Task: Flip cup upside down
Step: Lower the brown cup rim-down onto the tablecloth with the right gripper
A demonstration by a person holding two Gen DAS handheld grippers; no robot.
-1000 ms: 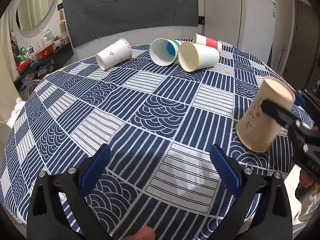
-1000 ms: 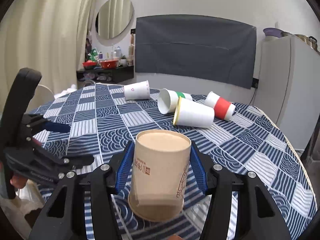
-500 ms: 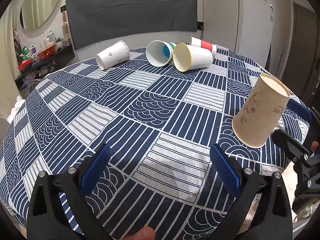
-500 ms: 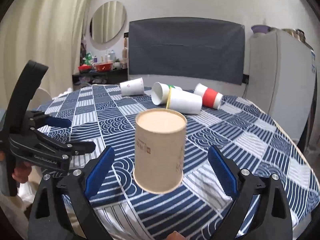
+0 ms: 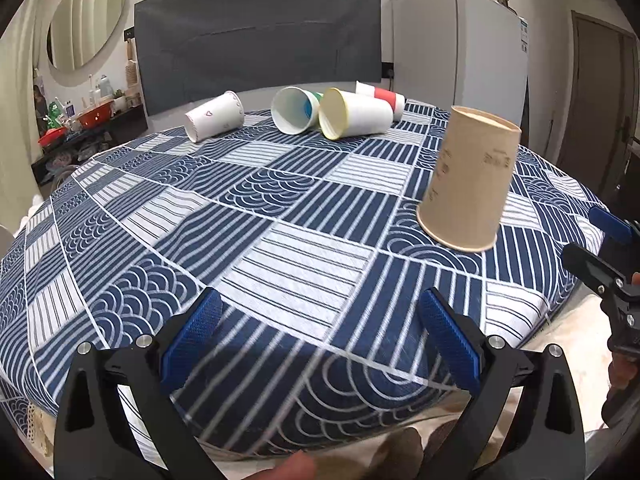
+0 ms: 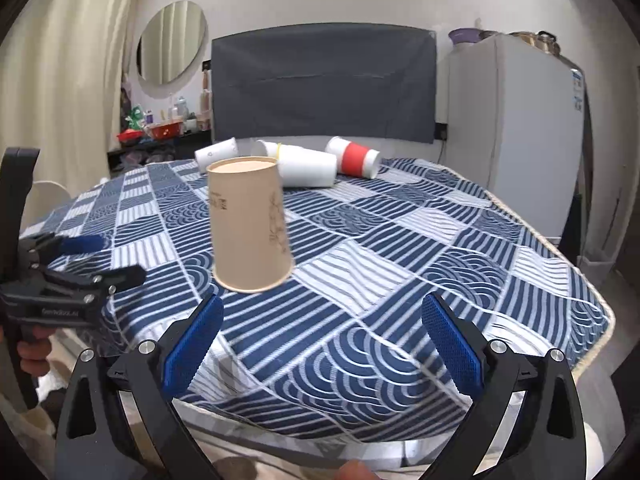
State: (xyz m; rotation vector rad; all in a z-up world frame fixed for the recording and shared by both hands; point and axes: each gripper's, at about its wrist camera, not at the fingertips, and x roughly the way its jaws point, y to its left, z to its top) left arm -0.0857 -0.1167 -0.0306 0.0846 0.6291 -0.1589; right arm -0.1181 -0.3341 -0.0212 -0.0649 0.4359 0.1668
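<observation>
A tan paper cup (image 5: pixel 470 178) stands upside down, mouth on the blue patterned tablecloth (image 5: pixel 256 216), near the table's right front edge. It also shows in the right wrist view (image 6: pixel 249 220). My right gripper (image 6: pixel 320 342) is open and empty, pulled back from the cup beyond the table edge; it shows at the right in the left wrist view (image 5: pixel 600 248). My left gripper (image 5: pixel 320 340) is open and empty over the table's front edge; it shows at the left in the right wrist view (image 6: pixel 84 260).
Several paper cups lie on their sides at the table's far edge: a white one with hearts (image 5: pixel 214 122), a white one with blue inside (image 5: pixel 294 110), a yellow-rimmed one (image 5: pixel 354 118) and a red-banded one (image 6: pixel 354 157). A fridge (image 5: pixel 456 52) stands behind.
My right gripper opened, let go of the tan cup and drew back from it. The cup now stands alone, upside down. My left gripper drew back toward the front edge.
</observation>
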